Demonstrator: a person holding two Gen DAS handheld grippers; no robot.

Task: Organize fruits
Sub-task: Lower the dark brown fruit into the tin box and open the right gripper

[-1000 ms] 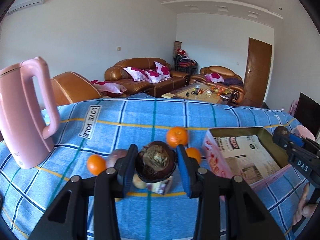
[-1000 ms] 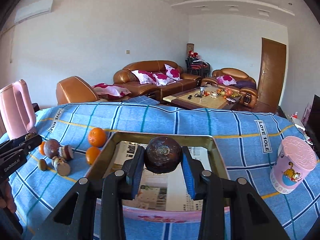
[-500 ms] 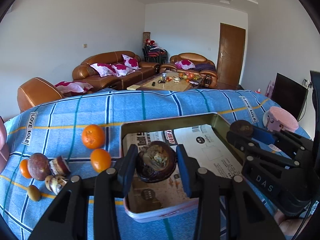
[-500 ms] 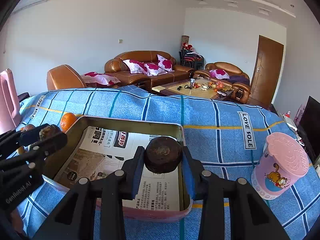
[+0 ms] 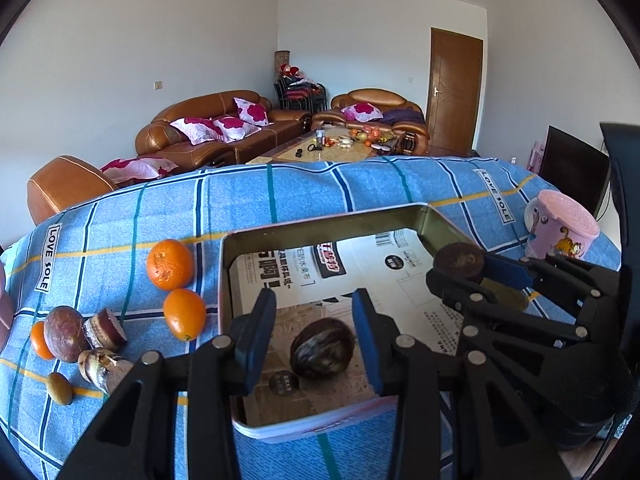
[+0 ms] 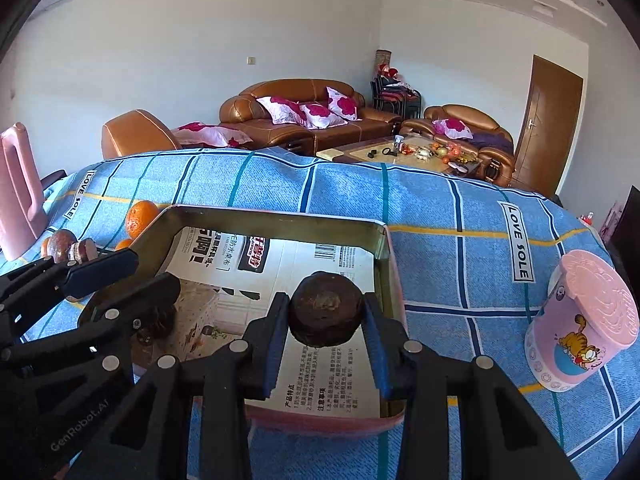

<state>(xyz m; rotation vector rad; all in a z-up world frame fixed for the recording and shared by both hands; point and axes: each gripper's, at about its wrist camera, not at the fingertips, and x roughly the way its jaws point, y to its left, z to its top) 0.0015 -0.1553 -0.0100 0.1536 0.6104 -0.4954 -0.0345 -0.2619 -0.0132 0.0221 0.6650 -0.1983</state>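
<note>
Tray (image 5: 320, 224) lined with newspaper lies under both grippers. Left gripper (image 5: 314, 340) has its fingers apart, and a dark brown fruit (image 5: 322, 354) lies loose on the paper between them. Right gripper (image 6: 326, 334) clamps another dark fruit (image 6: 325, 309) above the tray.

We see woven blue checked cloth (image 5: 360, 188) under a dull brassy metal tin (image 5: 320, 224), lined with matt printed paper (image 6: 328, 376). In our right gripper (image 6: 326, 316), a rough, dark, matt fruit (image 6: 326, 308). Left of our left gripper (image 5: 314, 340), glossy dimpled oranges (image 5: 170, 264). Beyond-right, a smooth pink plastic cup (image 6: 584, 332).
</note>
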